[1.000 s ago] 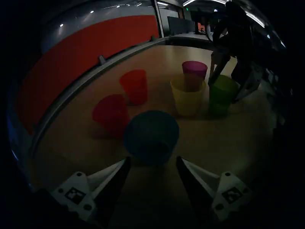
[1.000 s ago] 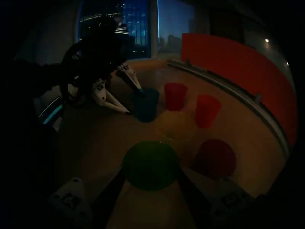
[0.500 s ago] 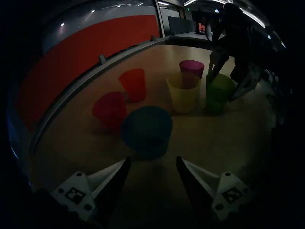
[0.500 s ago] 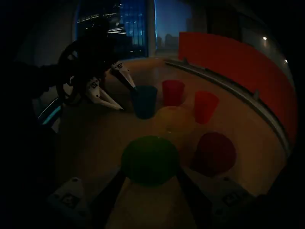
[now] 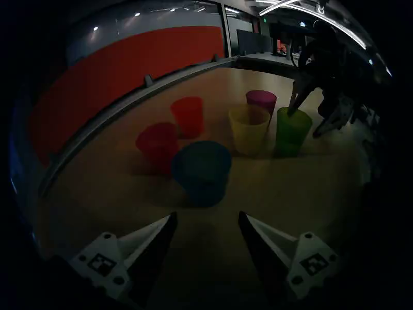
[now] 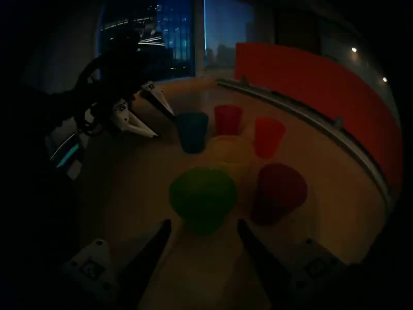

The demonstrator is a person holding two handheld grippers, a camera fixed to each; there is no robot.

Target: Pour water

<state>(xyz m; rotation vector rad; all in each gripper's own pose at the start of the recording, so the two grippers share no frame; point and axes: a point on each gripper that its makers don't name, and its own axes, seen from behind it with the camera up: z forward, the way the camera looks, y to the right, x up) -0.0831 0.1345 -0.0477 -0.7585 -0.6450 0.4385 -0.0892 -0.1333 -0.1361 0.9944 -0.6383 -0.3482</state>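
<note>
Both grippers wide and empty, I'd ease my left gripper (image 5: 206, 223) squarely around the blue cup (image 5: 201, 170), my right gripper (image 6: 203, 228) around the green cup (image 6: 203, 199), then squeeze gently

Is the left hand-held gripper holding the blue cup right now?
No, the left hand-held gripper is open, and the blue cup stands on the table just ahead of it, untouched.

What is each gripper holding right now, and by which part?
Nothing. The left gripper is open, with the blue cup standing free ahead of it. The right gripper is open at the green cup, not clamping it.
</note>
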